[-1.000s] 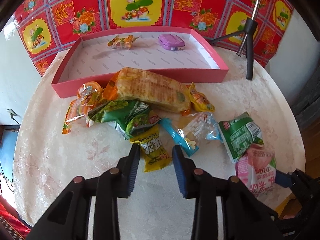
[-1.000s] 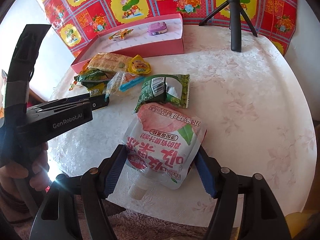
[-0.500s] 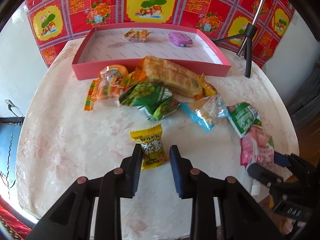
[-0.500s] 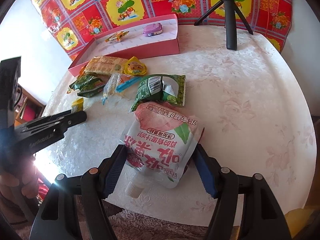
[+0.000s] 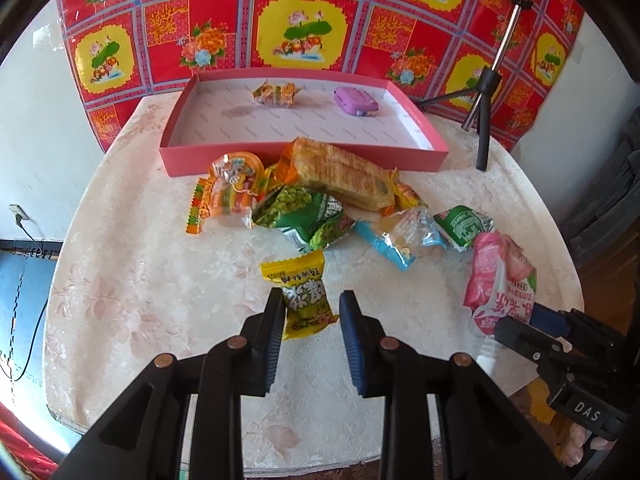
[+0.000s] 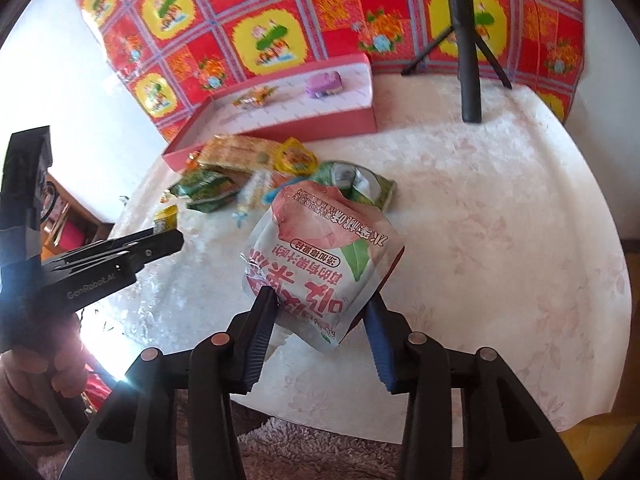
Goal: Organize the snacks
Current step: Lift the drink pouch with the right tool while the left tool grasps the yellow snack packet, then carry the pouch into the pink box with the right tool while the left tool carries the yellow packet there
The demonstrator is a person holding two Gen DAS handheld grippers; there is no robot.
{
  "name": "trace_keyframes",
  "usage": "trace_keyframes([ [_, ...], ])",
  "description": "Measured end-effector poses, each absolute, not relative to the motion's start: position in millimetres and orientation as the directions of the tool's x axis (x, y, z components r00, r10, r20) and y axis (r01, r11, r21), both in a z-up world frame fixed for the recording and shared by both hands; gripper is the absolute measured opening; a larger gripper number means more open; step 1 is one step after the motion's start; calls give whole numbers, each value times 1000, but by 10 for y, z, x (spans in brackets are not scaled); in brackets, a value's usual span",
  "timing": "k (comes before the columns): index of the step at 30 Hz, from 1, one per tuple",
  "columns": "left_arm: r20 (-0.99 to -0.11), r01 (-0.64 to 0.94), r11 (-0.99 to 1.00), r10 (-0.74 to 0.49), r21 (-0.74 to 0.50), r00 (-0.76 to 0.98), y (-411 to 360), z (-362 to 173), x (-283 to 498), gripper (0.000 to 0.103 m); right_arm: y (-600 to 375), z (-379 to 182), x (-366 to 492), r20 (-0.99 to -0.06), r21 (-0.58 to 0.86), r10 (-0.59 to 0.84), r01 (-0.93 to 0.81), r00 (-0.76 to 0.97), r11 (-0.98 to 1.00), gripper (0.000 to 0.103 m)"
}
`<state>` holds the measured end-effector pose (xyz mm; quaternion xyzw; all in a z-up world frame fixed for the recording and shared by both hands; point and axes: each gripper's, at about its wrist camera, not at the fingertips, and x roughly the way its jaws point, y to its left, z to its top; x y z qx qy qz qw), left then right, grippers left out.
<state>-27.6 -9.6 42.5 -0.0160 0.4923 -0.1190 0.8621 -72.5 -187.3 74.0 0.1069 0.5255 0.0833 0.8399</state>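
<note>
My left gripper (image 5: 310,312) is shut on a yellow snack packet (image 5: 300,292) and holds it just above the white table, near the front and apart from the snack pile. The jaws of my right gripper (image 6: 318,312) are closing; its pads press on the lower end of a pink peach-drink pouch (image 6: 320,252), which buckles between them and tilts up off the table. In the left wrist view that pouch (image 5: 500,276) shows at the right edge. The pink box (image 5: 280,156) stands at the back with a wrapped candy (image 5: 276,94) and a purple case (image 5: 356,102) inside.
In front of the box lie a biscuit pack (image 5: 340,176), a green packet (image 5: 308,216), an orange jelly cup (image 5: 236,172), a blue-edged packet (image 5: 400,236) and a small green pack (image 5: 462,226). A black tripod (image 5: 484,120) stands at the back right. The round table's edge runs close below both grippers.
The yellow packet came out of the pile toward the near side with my left gripper. My right jaws narrowed on the pink pouch, which crumpled and rose at its far end.
</note>
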Motion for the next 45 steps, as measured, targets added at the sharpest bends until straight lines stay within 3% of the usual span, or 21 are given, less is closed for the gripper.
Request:
trace_keyframes([
  [29,-788,163,974,-224,-158,573,101,956,387,29,-1757,1145,87,-809,273,305,-138,502,952,45],
  [45,-805,168,981,-179,-100,565,59,802,1065,29,-1736,956,822,-823,317,314,-76,474,945,45],
])
